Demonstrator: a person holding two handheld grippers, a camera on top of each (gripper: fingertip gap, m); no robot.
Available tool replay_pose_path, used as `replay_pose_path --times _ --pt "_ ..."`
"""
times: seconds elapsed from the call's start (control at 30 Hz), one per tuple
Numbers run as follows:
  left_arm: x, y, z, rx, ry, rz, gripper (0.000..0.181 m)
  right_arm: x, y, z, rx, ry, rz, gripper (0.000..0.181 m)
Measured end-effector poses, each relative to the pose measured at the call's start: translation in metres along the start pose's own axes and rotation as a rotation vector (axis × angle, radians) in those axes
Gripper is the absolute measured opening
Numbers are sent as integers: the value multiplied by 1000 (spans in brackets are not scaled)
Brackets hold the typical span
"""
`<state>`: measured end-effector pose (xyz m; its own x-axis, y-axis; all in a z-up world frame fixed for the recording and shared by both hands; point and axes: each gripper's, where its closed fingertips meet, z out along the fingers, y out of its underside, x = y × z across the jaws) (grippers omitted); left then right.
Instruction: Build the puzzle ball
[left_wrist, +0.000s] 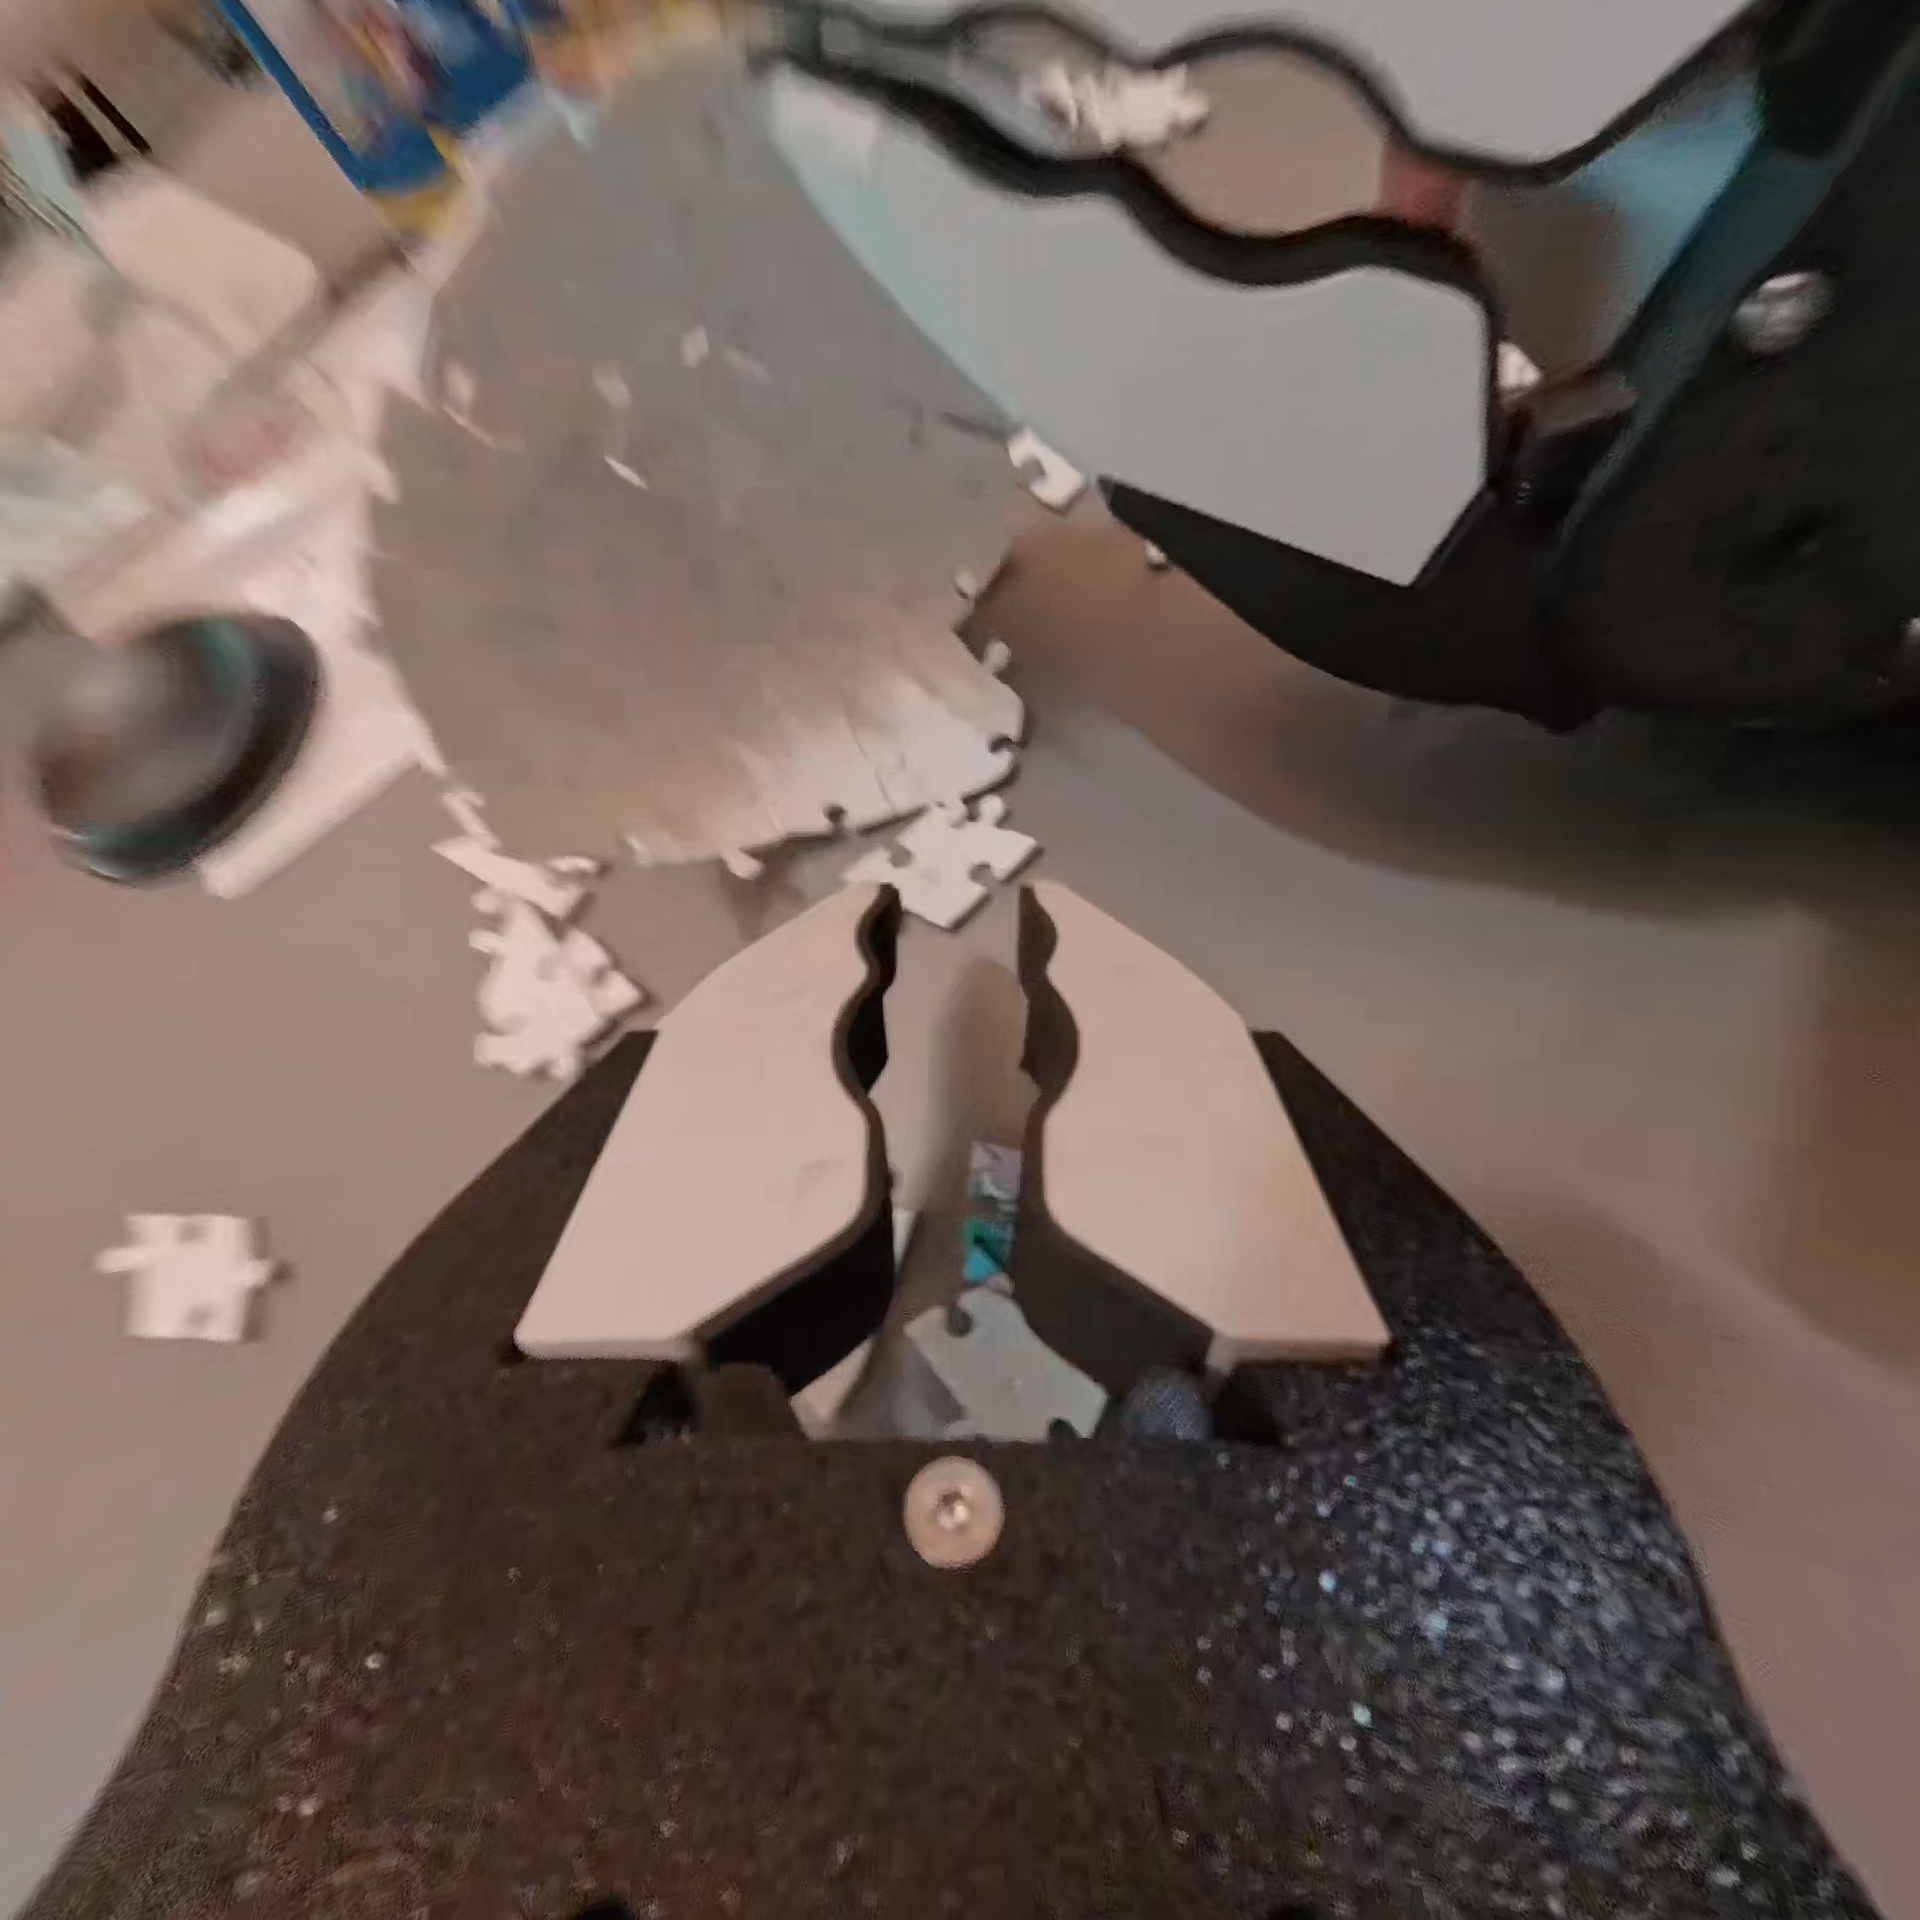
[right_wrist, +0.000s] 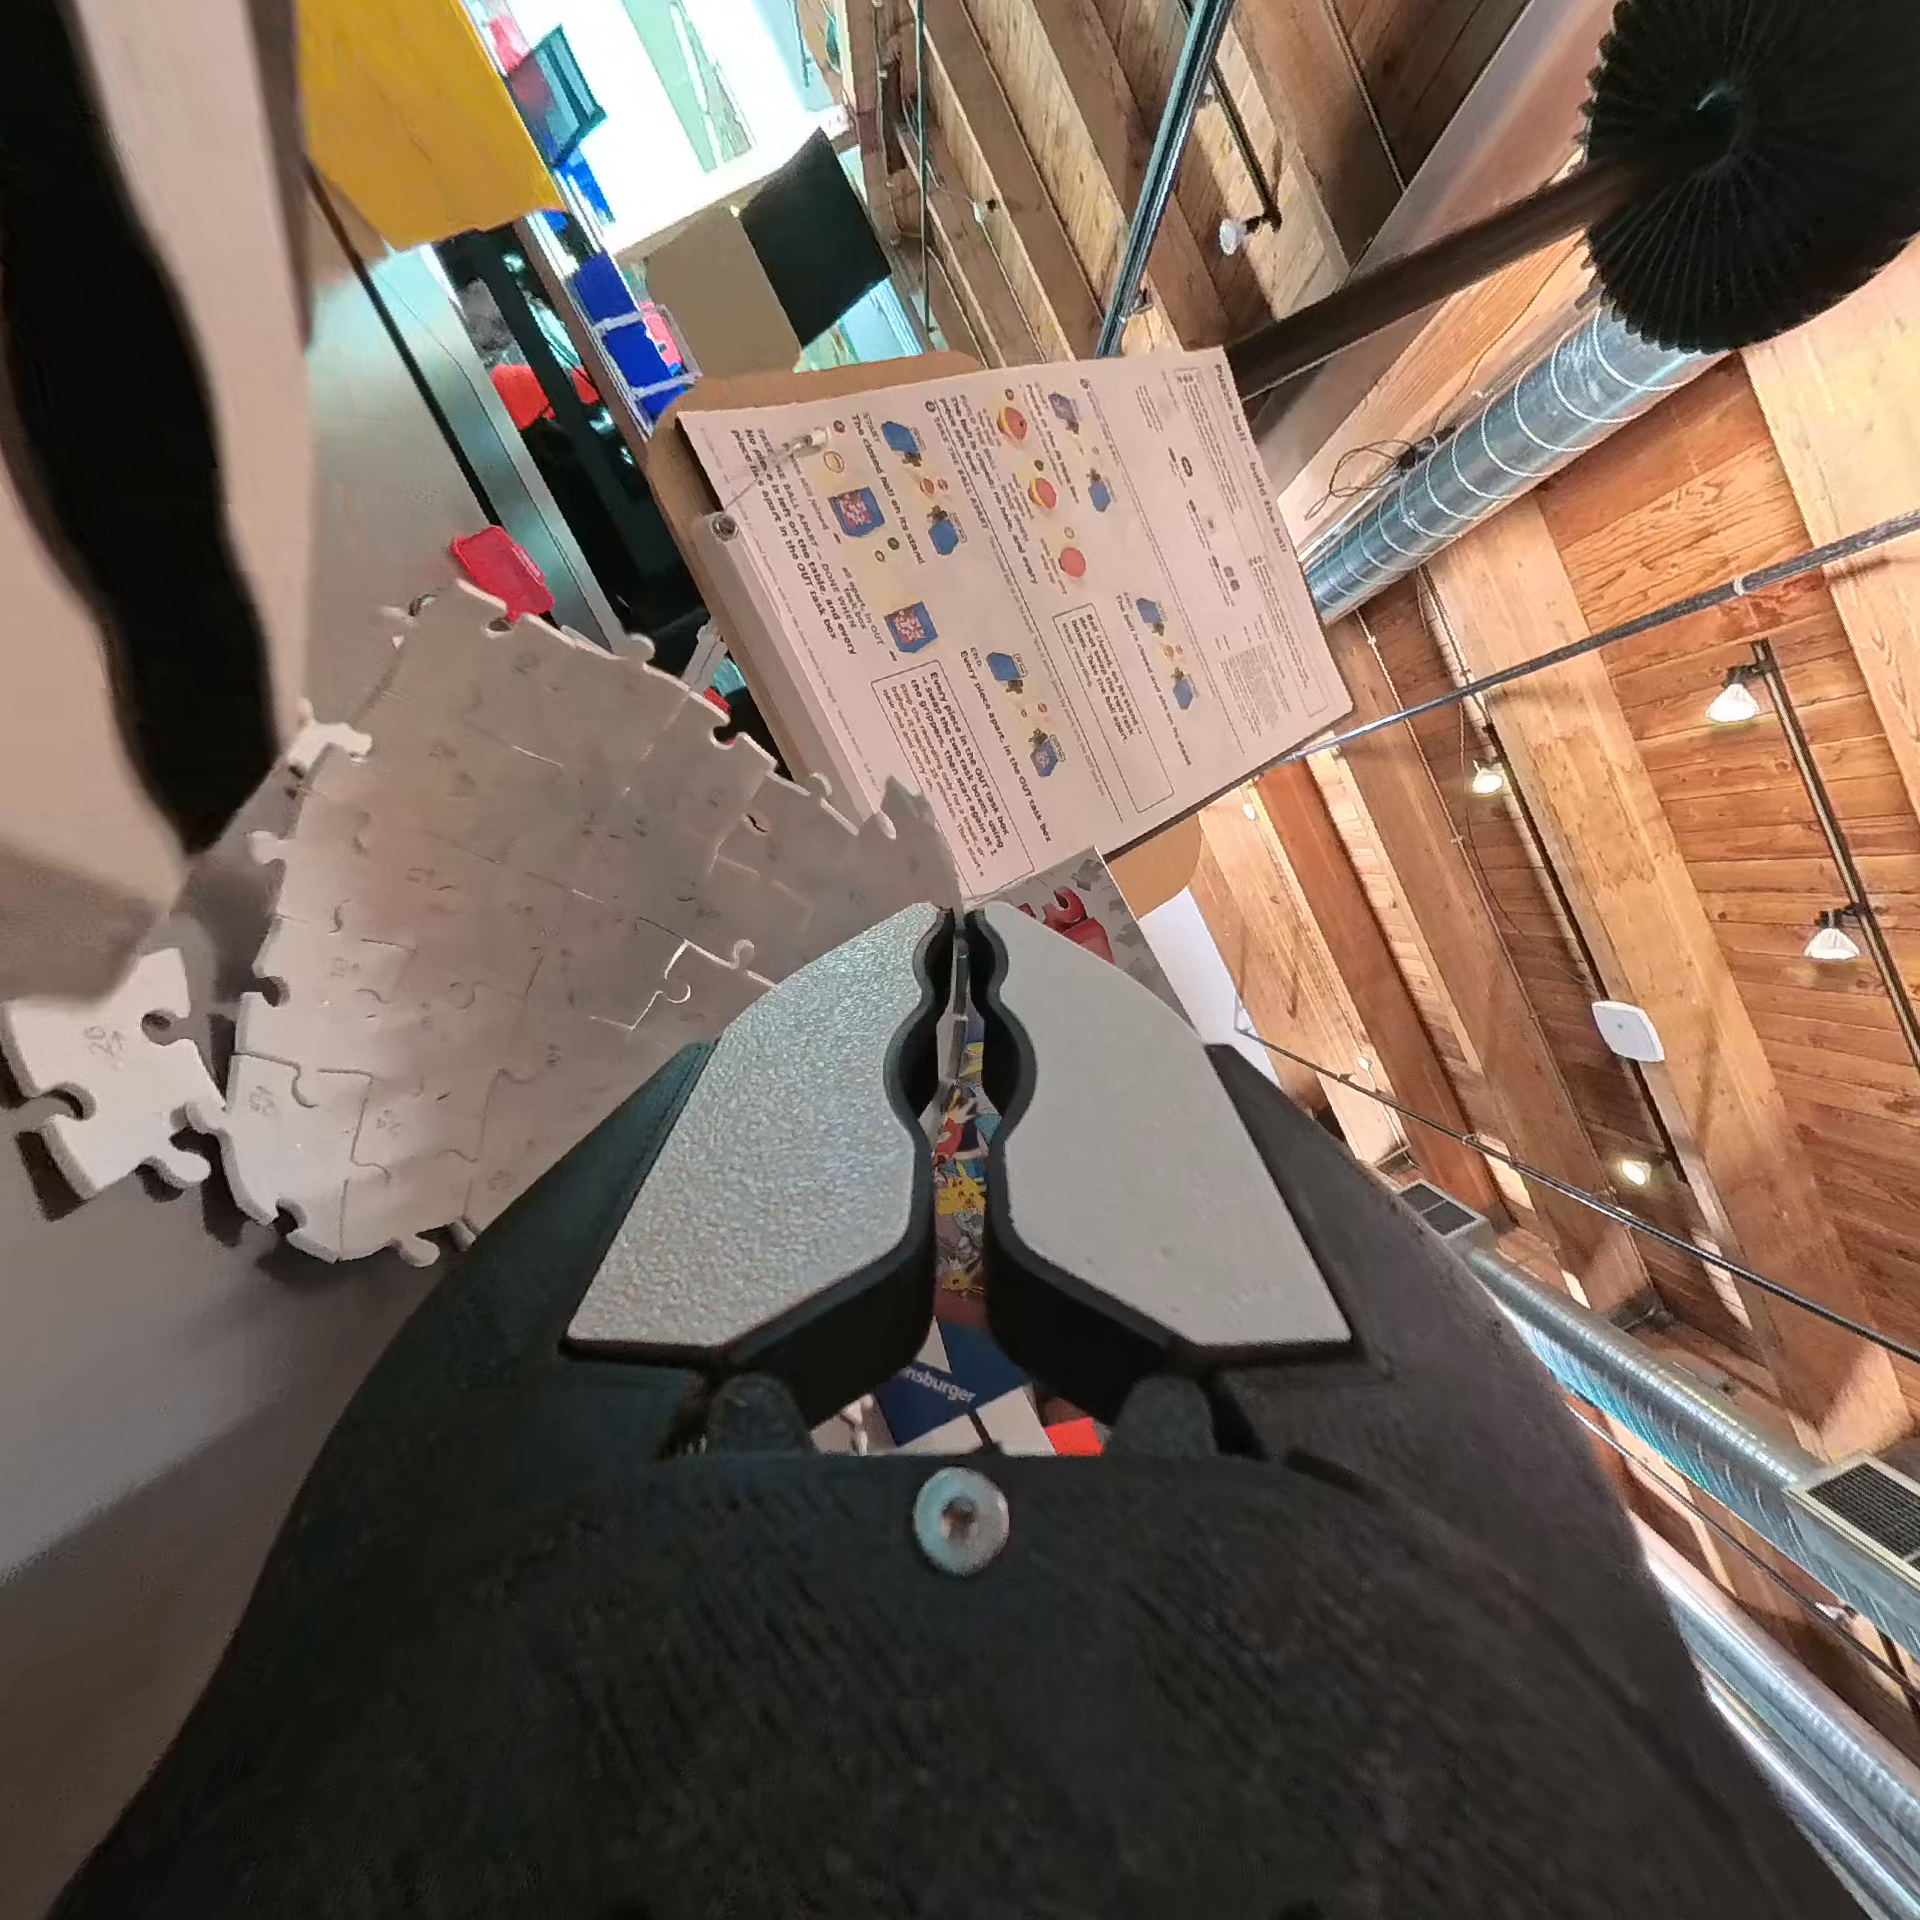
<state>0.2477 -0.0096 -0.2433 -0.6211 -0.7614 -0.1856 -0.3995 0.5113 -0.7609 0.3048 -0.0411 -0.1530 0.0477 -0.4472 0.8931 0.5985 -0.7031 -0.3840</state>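
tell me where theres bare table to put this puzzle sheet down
Bare table lies right of the left gripper, below the right gripper. Another bare patch sits lower left, around one lone piece. Crowded: ahead and left, where loose pieces lie under the assembled puzzle section, beside a blurry dark round object and white box.

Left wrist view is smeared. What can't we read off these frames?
- Left wrist view, motion blur: whether the left gripper grips the loose piece at its tips.
- Right wrist view: the right gripper pinches a thin grey sliver edge-on; its jaws hide the rest.
- Left wrist view: dark round object, too blurred to identify.
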Motion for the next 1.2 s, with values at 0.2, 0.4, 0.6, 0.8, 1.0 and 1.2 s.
replay_pose_path --times 0.2,0.4,0.6,0.8,1.0,1.2 --pt "10 17 23 -140 80 -190 39 -1 -6 -8 -31 34 -38 3" --pt "3 18 29 -151 26 -176 43 1 -11 -14 -44 54 -37 3" --pt "5 8 16 -75 82 -118 33 3 -7 -13 -61 64 -38 3" --pt "-5 20 18 -145 122 -122 42 4 -6 -12 -63 67 -38 3" --pt "0 20 26 -157 182 -149 28 3 -6 -13 -64 66 -43 3" --pt "5 17 29 -131 169 -160 27 3 -5 -12 -68 70 -46 3"
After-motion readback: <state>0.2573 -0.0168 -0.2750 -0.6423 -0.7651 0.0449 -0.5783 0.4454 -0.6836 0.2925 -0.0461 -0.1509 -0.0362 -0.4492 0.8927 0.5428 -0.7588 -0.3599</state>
